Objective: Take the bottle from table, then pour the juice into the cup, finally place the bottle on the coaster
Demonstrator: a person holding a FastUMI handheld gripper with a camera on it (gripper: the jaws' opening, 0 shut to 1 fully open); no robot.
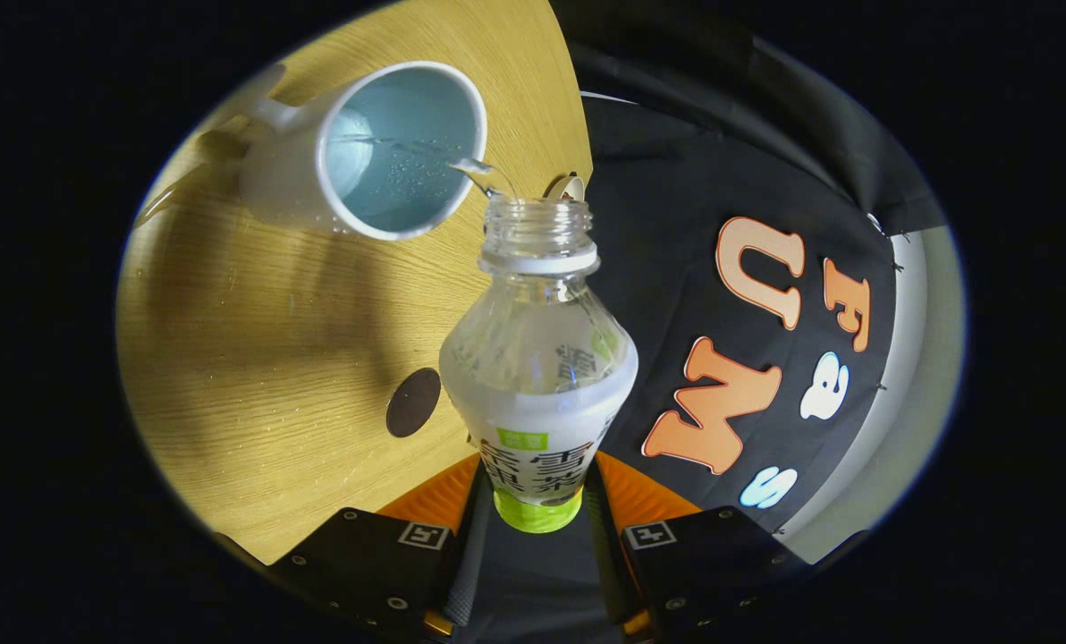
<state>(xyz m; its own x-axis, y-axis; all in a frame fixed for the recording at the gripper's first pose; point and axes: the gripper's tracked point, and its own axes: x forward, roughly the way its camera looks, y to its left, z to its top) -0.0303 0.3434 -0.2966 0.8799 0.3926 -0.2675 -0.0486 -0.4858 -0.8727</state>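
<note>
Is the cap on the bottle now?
No, the bottle, held between the gripper fingers, has an open neck, and a thin stream runs from it into the cup.

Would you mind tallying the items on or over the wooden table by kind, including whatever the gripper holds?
Bottle, uncapped, clamped by the gripper, pouring: 1
White cup: 1
Dark round coaster: 1
Small object at the table edge, beyond the bottle, too hidden to identify: 1
Total: 4

This is a recording booth set up like a home table. A wooden table (256, 358) stands against a wall of black cloth (667, 224), which hangs in folds with a pale wall (922, 358) behind.
</note>
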